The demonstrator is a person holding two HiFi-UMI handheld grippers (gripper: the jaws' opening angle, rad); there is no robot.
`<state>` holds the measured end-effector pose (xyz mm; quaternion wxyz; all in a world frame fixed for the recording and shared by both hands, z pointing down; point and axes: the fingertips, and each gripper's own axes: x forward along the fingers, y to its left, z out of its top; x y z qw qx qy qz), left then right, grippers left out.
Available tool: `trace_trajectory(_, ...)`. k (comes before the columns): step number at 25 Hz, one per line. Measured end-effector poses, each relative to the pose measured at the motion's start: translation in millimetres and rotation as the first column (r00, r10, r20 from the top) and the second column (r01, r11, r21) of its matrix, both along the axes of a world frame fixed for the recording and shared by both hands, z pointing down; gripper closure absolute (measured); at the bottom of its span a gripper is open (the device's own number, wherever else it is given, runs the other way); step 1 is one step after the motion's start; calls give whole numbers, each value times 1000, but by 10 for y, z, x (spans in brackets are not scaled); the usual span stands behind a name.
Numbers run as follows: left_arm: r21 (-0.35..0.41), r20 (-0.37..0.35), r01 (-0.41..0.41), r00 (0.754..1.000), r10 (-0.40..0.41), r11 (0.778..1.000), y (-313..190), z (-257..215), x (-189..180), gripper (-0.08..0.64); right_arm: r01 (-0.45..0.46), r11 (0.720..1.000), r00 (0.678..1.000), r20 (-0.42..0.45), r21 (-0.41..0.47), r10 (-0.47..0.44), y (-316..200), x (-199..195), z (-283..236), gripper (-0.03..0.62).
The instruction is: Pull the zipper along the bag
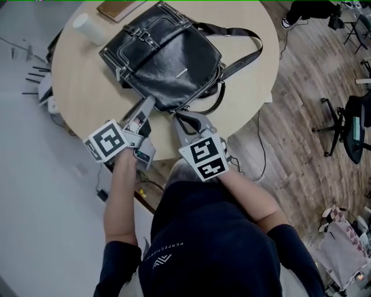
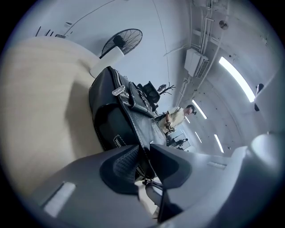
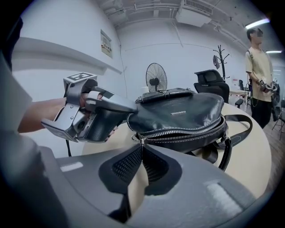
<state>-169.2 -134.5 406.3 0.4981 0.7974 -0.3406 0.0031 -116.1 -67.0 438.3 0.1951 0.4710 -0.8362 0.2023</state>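
A black leather bag (image 1: pixel 165 55) lies on the round pale wooden table (image 1: pixel 249 69). Its silver zipper (image 3: pixel 187 129) runs along the side that faces me and looks closed. My right gripper (image 1: pixel 181 116) is at the zipper's left end, shut (image 3: pixel 142 153) on the small metal zipper pull (image 3: pixel 141 140). My left gripper (image 1: pixel 148 110) is at the bag's near left corner. In the left gripper view its pads (image 2: pixel 143 160) press on the bag's (image 2: pixel 111 116) seamed edge. The left gripper (image 3: pixel 95 118) also shows beside the bag (image 3: pixel 178 111) in the right gripper view.
A white cylinder (image 1: pixel 90 28) and a brown flat book (image 1: pixel 119 8) lie at the table's far left. The bag's strap (image 1: pixel 243 55) loops to the right. The table's front edge is just under the grippers. Office chairs (image 1: pixel 353 125) stand on the wood floor; a person (image 3: pixel 258 67) stands far right.
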Motion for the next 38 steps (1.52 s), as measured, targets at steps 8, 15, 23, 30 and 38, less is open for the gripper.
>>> trace_trajectory(8, 13, -10, 41, 999, -41, 999, -7, -14, 7, 508, 25, 1000, 999, -24, 4, -25, -35, 80, -49, 578)
trace_trajectory(15, 25, 91, 32, 995, -34, 999, 2, 1, -64, 508, 28, 1000, 999, -26, 5, -28, -30, 189, -101, 578)
trace_trajectory(23, 27, 49, 17, 999, -18, 1000, 7, 16, 6, 508, 44, 999, 998, -46, 21, -43, -26, 327, -152, 578)
trace_trajectory(30, 25, 103, 18, 994, -20, 1000, 11, 30, -45, 508, 59, 998, 997, -49, 19, -58, -43, 417, -182, 578)
trace_trajectory(38, 21, 152, 11, 988, -14, 1000, 16, 45, -74, 506, 88, 996, 995, -51, 11, -88, -82, 517, -204, 578)
